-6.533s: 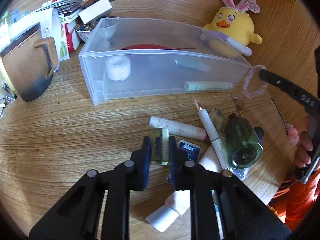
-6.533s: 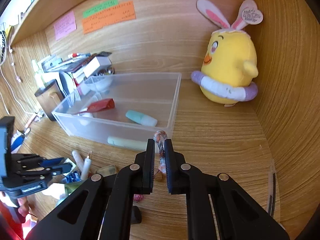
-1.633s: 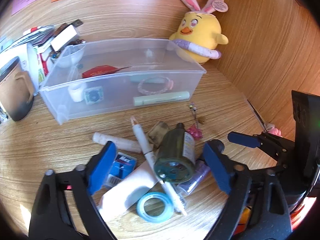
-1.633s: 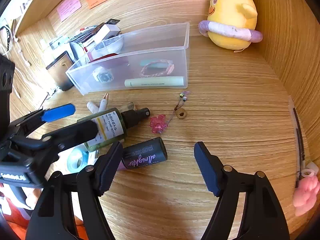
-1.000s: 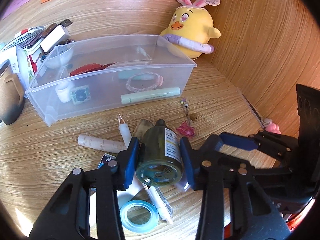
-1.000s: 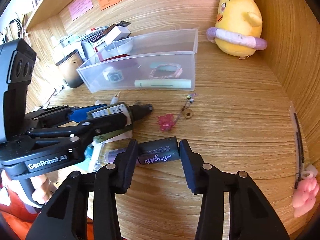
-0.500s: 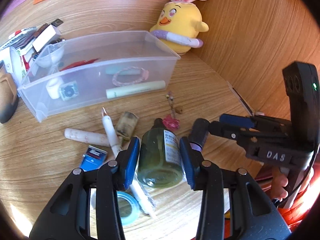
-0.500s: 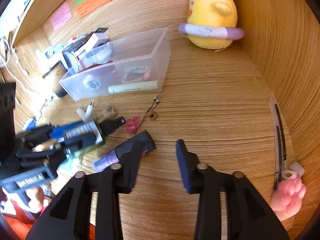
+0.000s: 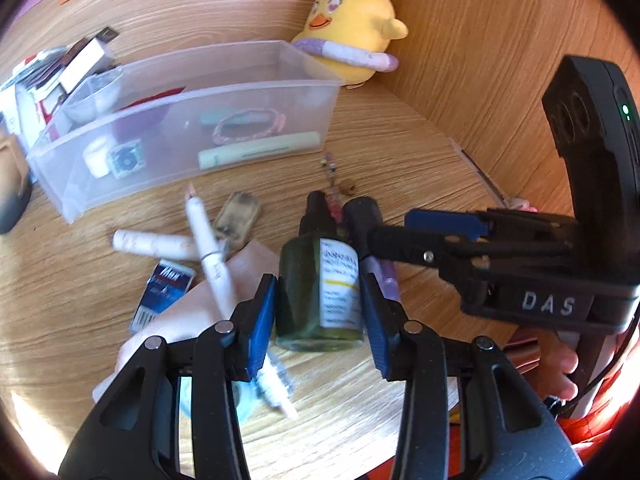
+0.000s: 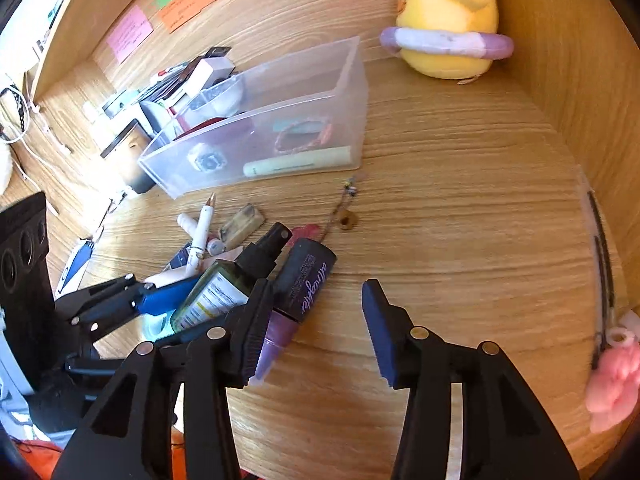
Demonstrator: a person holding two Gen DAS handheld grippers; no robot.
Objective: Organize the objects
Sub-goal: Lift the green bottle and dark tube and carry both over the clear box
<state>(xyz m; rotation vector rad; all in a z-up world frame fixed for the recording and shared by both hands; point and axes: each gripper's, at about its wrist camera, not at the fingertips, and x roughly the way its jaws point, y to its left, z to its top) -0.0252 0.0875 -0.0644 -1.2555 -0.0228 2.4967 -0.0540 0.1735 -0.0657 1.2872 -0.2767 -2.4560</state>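
A dark green spray bottle (image 9: 320,288) with a white label sits between the blue pads of my left gripper (image 9: 320,316), which is shut on it; its black nozzle points away from me. The same bottle (image 10: 224,288) shows in the right wrist view beside a black and purple tube (image 10: 304,280). My right gripper (image 10: 316,320) has its jaws opening: the tube leans along the left finger's inner side and the right pad stands well clear of it. A clear plastic bin (image 9: 328,88) behind holds a bracelet, a pale green tube and a white roll.
Loose on the wooden desk lie a white pen (image 9: 208,248), a white tube (image 9: 148,244), a blue staple box (image 9: 164,288), a brown tag (image 9: 236,220) and a charm chain (image 10: 344,208). A yellow plush chick (image 10: 448,20) sits in the back corner. A wooden wall rises on the right.
The left gripper has kept hold of the bottle and shifted slightly. The purple tube, crosswise between the right jaws a second ago, now lies along the left finger; the right jaws stand wider.
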